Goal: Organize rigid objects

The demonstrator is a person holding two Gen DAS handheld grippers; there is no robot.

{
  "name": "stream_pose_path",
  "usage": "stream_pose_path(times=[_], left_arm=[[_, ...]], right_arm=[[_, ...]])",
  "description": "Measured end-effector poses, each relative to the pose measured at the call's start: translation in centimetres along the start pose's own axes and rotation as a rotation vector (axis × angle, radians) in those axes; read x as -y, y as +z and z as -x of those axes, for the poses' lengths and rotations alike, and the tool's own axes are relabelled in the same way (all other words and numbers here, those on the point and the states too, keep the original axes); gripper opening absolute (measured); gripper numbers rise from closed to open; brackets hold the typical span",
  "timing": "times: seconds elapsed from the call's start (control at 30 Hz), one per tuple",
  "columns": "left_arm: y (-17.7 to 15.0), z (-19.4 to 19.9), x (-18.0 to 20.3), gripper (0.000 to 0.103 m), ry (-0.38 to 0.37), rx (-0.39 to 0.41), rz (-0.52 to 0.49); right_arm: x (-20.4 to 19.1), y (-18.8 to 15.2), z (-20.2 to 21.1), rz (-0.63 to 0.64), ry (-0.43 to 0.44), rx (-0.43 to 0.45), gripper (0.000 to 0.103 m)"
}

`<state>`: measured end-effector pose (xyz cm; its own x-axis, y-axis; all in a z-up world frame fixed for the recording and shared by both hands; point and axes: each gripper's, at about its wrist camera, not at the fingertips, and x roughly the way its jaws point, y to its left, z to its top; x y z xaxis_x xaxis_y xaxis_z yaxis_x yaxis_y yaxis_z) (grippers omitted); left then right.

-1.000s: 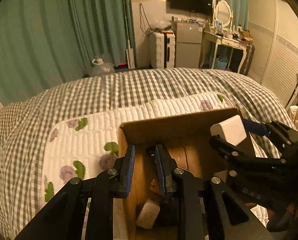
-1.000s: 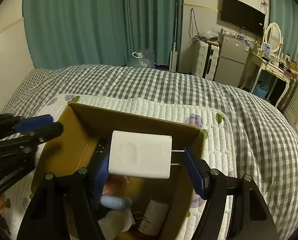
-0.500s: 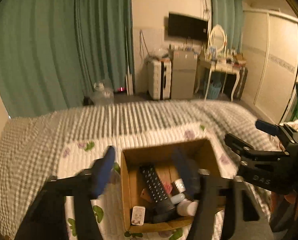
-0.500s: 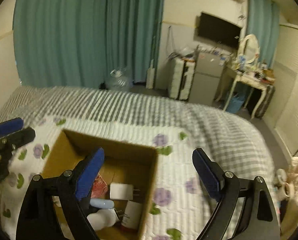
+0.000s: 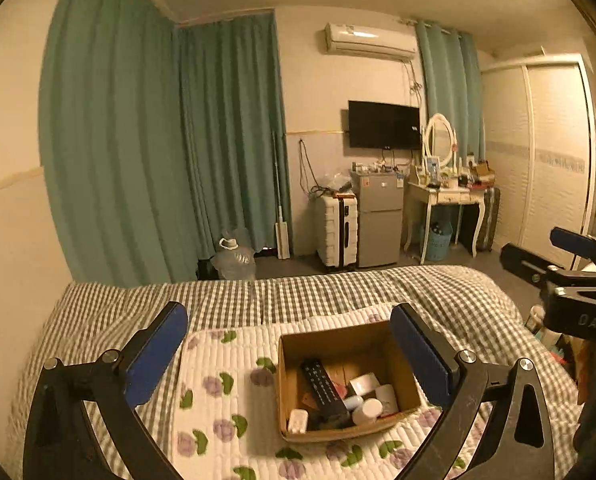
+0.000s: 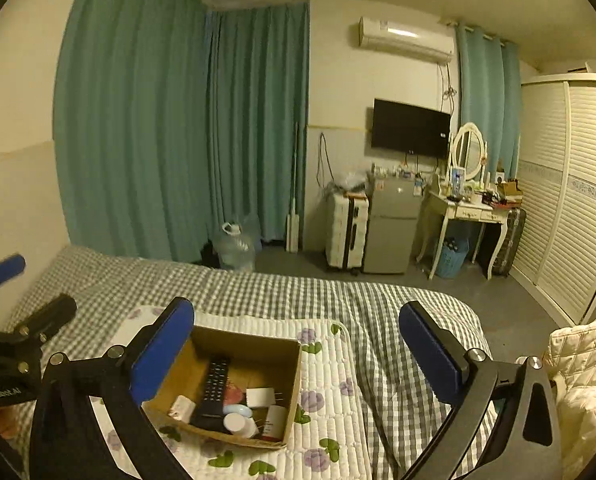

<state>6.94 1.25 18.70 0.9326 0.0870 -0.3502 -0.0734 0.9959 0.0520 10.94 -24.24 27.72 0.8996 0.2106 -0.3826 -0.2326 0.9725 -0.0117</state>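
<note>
Left gripper [image 5: 290, 352] raised, jaws spread wide, holding nothing. Right gripper [image 6: 298, 346] same: wide apart, holding nothing.

Black left gripper [image 5: 290, 354] and right gripper [image 6: 296, 350] frames, silver screws, blue-padded jaws.

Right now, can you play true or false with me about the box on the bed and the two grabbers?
1. The cardboard box sits on the flowered quilt. True.
2. The black remote lies on the bed beside the box. False: it lies inside the box.
3. The right gripper holds the white charger. False: its jaws are wide open and the charger is in the box.
4. The left gripper is open and empty. True.
</note>
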Motion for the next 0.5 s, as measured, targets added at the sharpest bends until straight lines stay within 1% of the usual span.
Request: stream_pose_path(times=[0.13, 0.23, 0.33, 0.4, 0.5], left_arm=[[-2.5, 1.7, -0.8, 0.103, 0.011, 0.019, 0.047], [-4.3, 2.1, -1.2, 0.103, 0.004, 0.025, 0.066], [-5.6, 1.7, -1.6, 0.103, -0.003, 0.010, 0.087], [-6.5, 1.5, -1.7, 0.103, 0.005, 0.004, 0.085], [-8.5, 0.6, -1.7, 0.103, 0.025, 0.005, 0.082]], right_arm=[[-0.6, -1.3, 3.0, 0.002, 0.032, 0.037, 0.103], [-1.3, -3.0, 4.4, -0.004, 0.055, 0.072, 0.103], [-2.2, -4.9, 3.8, 0.016, 0.071, 0.056, 0.103], [-2.6, -6.7, 2.9, 0.011, 0.076, 0.042, 0.103], [-2.7, -9.7, 1.6, -0.001, 0.062, 0.027, 0.103]])
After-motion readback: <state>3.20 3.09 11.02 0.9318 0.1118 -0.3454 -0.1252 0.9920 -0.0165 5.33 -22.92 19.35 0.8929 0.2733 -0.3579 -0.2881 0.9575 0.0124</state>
